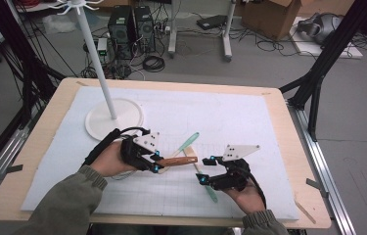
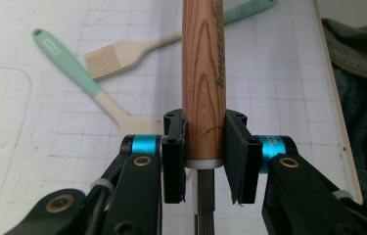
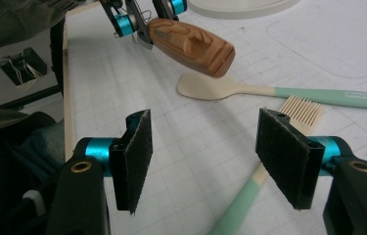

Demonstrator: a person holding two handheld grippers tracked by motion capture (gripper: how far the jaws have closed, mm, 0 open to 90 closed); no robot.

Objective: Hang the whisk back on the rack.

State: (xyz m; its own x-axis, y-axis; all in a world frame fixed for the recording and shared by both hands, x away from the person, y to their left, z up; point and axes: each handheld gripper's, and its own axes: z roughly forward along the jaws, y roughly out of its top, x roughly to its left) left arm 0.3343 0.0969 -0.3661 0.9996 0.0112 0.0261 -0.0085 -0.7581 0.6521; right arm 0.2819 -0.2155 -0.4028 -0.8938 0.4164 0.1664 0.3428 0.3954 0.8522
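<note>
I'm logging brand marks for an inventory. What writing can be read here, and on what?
Nothing reads clearly.
Wooden handle: dark lettering along its side, too blurred to read.
Spatula: raised label on the green handle, too small to read.
Brush: no writing to be seen.

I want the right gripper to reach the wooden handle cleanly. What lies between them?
In the right gripper view, only bare mat lies between the right gripper and the wooden handle; the spatula lies just aside.

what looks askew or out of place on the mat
Nothing is spilled or damaged. The green-handled spatula and pastry brush lie crossed at angles, and the left tongs hold a wooden-handled tool off the mat.
</note>
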